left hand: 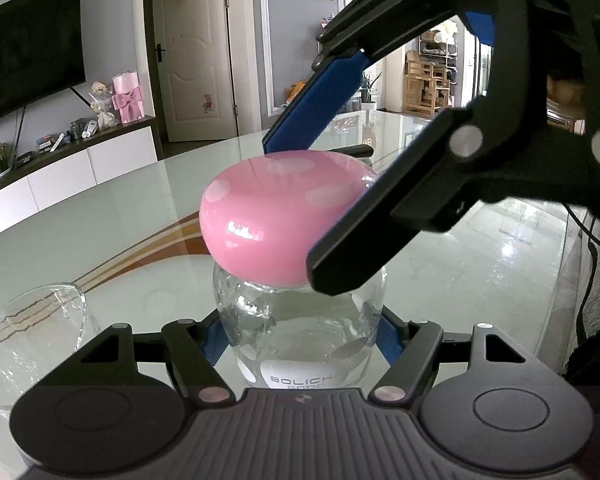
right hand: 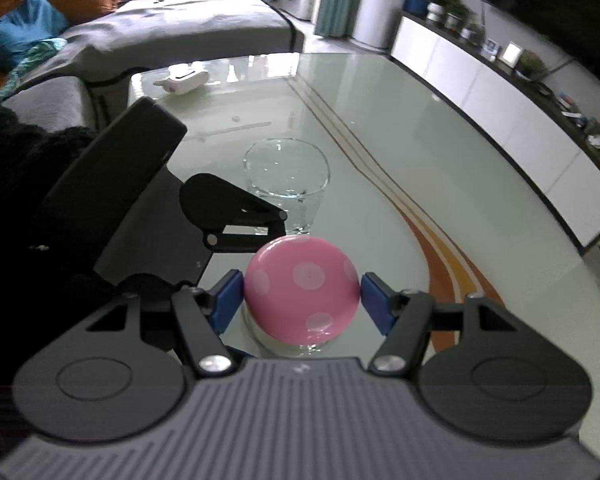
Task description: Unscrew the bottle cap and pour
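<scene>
Pink with pale dots, the cap (right hand: 302, 289) sits on top of the clear bottle (left hand: 300, 332), which stands upright on our glass table (left hand: 120, 220). Our left gripper (left hand: 300, 338) clamps the bottle's body from both sides, its blue pads (left hand: 214, 340) pressed against the clear wall. Our right gripper (right hand: 302, 300) comes down from above, its blue pads (right hand: 228, 304) closed on opposite edges of the cap. We see an empty drinking glass (right hand: 286, 172) standing just beside the bottle, and a white object (right hand: 184, 78) well apart at the table's far end.
</scene>
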Tool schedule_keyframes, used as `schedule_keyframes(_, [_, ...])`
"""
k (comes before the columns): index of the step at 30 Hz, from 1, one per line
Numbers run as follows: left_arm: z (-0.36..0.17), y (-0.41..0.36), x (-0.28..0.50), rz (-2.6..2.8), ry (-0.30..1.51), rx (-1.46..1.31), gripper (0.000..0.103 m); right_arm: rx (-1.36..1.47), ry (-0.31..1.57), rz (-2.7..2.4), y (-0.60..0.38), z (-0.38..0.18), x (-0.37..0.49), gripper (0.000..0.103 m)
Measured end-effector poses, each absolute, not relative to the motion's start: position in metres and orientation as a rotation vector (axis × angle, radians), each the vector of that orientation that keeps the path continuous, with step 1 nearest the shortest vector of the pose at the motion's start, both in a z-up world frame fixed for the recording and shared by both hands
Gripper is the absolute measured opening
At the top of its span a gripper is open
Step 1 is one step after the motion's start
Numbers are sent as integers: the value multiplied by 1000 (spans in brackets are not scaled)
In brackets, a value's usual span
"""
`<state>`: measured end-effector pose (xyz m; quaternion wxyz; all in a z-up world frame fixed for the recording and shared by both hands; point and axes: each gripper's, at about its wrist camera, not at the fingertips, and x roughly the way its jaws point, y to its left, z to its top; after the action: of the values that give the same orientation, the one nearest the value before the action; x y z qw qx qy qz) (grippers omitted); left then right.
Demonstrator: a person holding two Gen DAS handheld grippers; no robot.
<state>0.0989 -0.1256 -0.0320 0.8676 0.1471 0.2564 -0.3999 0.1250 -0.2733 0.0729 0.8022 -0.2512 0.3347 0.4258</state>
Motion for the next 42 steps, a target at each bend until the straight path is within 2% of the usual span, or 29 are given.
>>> schedule_keyframes(42, [-27, -117, 98, -822, 538, 296, 74, -472, 682, 1012, -290, 84, 132, 64])
